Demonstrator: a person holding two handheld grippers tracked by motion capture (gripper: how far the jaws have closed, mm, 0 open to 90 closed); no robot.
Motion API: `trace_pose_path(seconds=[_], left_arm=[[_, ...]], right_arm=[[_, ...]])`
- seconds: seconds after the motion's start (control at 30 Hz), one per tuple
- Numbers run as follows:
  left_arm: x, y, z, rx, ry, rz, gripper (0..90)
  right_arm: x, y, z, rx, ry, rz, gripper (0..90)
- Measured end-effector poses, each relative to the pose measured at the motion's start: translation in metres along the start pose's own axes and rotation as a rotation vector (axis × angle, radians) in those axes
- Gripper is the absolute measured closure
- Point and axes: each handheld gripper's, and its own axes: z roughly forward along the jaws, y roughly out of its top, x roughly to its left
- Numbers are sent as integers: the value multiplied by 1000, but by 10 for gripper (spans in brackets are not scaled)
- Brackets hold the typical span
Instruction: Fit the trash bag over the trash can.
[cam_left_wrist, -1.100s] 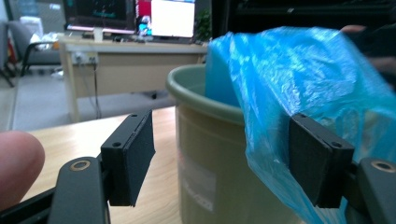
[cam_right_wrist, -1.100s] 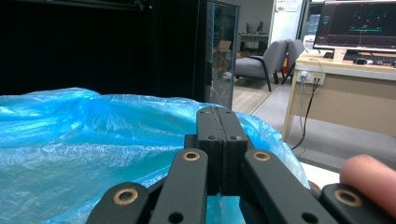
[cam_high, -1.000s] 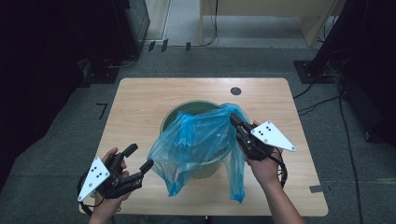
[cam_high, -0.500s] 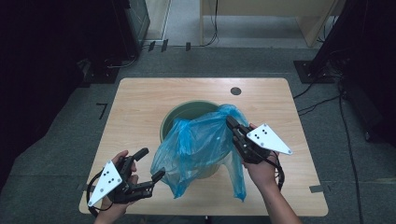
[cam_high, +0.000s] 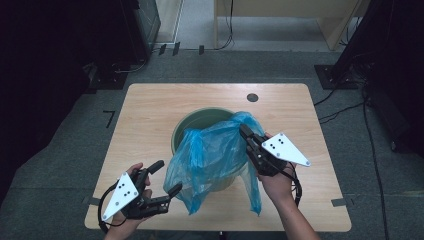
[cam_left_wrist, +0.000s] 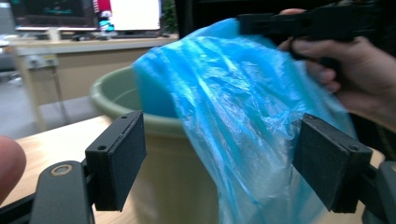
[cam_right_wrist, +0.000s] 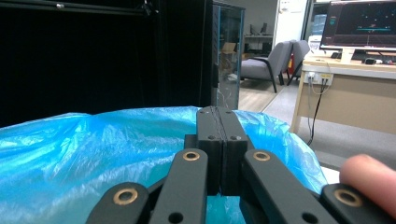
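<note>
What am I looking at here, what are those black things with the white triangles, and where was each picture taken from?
A person stands at a wooden table holding a hand-held grasping tool in each hand. One picture looks down from above; the other two come from cameras riding on each tool. On the table stands a green bucket with a blue plastic bag draped over its rim. The right tool is shut on the bag's edge, holding it up. The left tool is open, with part of the hanging bag between its pads, not yet pinched.
</note>
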Motion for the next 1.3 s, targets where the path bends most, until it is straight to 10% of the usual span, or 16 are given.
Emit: trace_pose_path(seconds=[0.37, 0.57, 0.73, 0.9, 1.03, 1.13, 1.3], left_arm=[[-5, 6, -11, -71, -12, 13, 231], [-37, 12, -4, -102, -66, 71, 356], [-59, 8, 10, -78, -17, 124, 325], [-47, 14, 0, -105, 40, 97, 301], [-30, 19, -2, -52, 283, 66, 306], [-22, 19, -9, -94, 293, 3, 331], [-45, 32, -5, -92, 243, -8, 396]], right_arm=[[3, -1, 1, 3, -6, -4, 900], [4, 0, 1, 0, -15, -5, 900], [4, -1, 3, 1, -23, -6, 896], [-1, -1, 2, 6, -47, 0, 900], [-3, 0, 2, 11, -63, 10, 900], [-1, 0, 2, 8, -63, 7, 900], [3, -2, 4, 11, -60, 3, 900]])
